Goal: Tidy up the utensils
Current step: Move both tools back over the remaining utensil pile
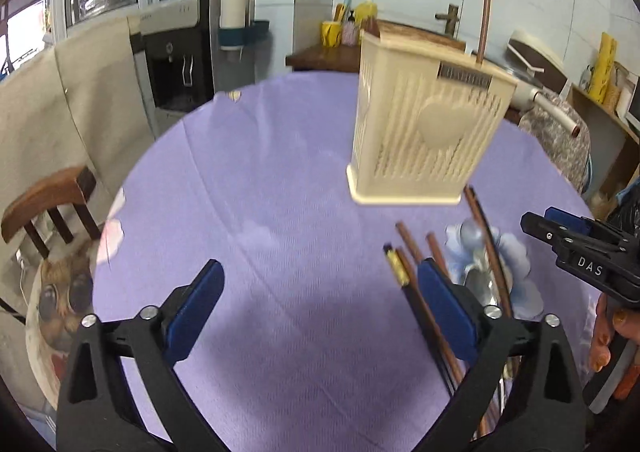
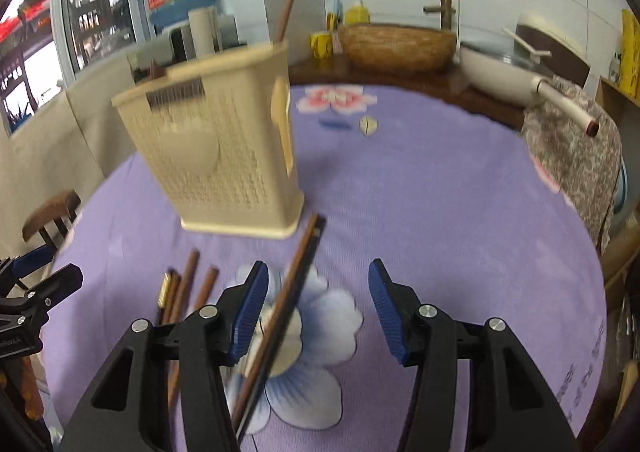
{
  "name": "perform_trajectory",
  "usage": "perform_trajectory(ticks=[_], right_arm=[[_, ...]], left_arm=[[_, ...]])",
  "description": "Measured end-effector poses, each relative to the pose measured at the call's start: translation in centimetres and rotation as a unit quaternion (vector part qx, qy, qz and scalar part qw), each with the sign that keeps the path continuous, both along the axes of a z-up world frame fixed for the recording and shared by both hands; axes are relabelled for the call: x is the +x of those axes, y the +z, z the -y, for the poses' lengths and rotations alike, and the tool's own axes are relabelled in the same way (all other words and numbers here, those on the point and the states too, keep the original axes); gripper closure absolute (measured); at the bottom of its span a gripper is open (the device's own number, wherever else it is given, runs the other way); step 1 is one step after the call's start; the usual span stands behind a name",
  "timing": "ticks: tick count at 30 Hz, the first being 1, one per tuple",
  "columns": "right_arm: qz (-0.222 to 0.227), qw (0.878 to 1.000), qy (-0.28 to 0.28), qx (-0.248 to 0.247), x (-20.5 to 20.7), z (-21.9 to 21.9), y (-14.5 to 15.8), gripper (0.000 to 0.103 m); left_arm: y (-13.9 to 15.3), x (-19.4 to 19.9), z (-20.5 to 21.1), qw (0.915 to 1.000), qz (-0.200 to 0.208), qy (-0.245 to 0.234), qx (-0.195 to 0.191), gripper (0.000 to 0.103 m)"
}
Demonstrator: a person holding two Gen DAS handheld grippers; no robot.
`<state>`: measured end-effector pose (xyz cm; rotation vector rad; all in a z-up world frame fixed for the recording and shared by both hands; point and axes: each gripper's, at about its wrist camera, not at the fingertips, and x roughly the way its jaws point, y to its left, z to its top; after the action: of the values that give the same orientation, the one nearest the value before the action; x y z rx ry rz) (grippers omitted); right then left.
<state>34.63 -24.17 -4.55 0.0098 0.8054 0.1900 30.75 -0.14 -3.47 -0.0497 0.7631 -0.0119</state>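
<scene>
A beige slotted utensil holder (image 1: 428, 132) stands on the purple tablecloth, also in the right wrist view (image 2: 224, 156), with one brown chopstick (image 1: 483, 28) upright in it. Several chopsticks (image 1: 420, 292) and a metal spoon (image 1: 478, 284) lie on the cloth in front of it; they also show in the right wrist view (image 2: 288, 304). My left gripper (image 1: 320, 308) is open and empty, its right finger over the chopsticks. My right gripper (image 2: 316, 312) is open and empty above the chopsticks; it shows at the right edge of the left wrist view (image 1: 580, 244).
The round table (image 2: 440, 192) has a flower-print cloth. A wooden chair (image 1: 48, 204) stands at the left. A water dispenser (image 1: 176, 52) and a sink counter (image 2: 396, 44) are behind. A covered pot (image 2: 572, 156) sits at the right.
</scene>
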Motion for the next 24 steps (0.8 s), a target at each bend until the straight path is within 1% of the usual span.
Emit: perform_trajectory(ticks=[4,8,14,18,21,23,24], right_arm=[[-0.025,1.0,-0.008,-0.016,0.3,-0.3,-1.5,0.053],[-0.04,0.999,-0.007,-0.024,0.5,-0.7,-2.4,0.054],[-0.049,0.998,-0.006,-0.046,1.0,-1.5,-2.7,0.055],[-0.053,0.997,-0.006,-0.051,1.4,-1.9,-2.7,0.056],[-0.055,0.997,-0.024,-0.057,1.9,-1.4,-2.6,0.057],[-0.067,0.995,-0.033,-0.067,2.4,-0.7,-3.0,0.061],[-0.069,0.995,-0.035,-0.058,2.5,-0.1,-3.2,0.062]], left_arm=[[-1.8,-0.2,0.5,0.9995,-0.028,-0.014,0.0,0.019],[-2.4,-0.6,1.0,0.9993,-0.03,-0.02,-0.003,0.02],[-2.8,-0.3,2.1,0.9987,-0.039,-0.032,0.01,0.023],[-3.1,-0.2,2.6,0.9983,-0.044,-0.037,0.014,0.024],[-3.2,-0.2,2.8,0.9981,-0.045,-0.039,0.014,0.024],[-3.1,-0.3,2.7,0.9981,-0.044,-0.039,0.016,0.024],[-3.1,-0.3,2.6,0.9982,-0.044,-0.037,0.016,0.024]])
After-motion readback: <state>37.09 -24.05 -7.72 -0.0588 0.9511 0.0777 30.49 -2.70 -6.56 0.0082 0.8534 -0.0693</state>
